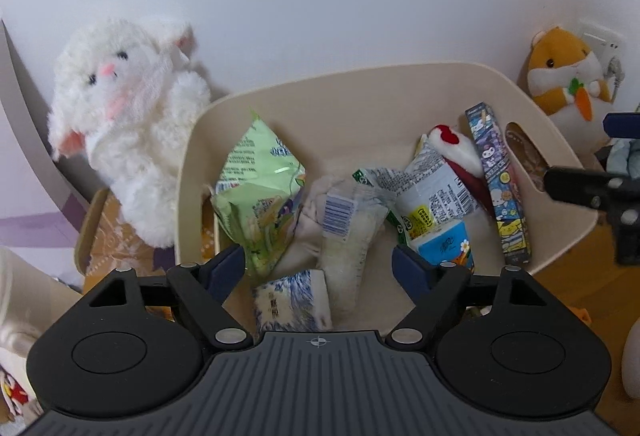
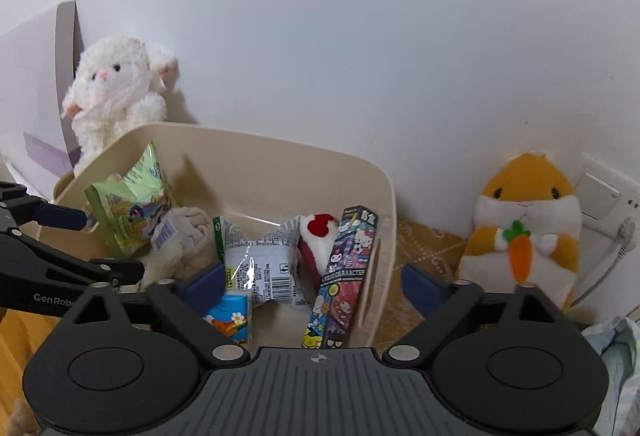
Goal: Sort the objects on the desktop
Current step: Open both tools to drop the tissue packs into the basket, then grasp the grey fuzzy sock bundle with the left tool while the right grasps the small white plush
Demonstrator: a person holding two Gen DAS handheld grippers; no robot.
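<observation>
Left wrist view: the left gripper (image 1: 318, 266) hangs over the cream bin (image 1: 360, 75), its fingers apart with nothing between them. The right gripper (image 2: 312, 286) also stands wide and empty, straddling the bin's right wall. Inside the bin lie a green snack bag (image 1: 260, 203), a blue tissue pack (image 1: 444, 248) and a cartoon box (image 1: 500, 179). The bag looks light, crinkly and slippery; pinch its sealed edge. The box seems stiff, best taken across its narrow sides. What lies under the pile is hard to tell.
</observation>
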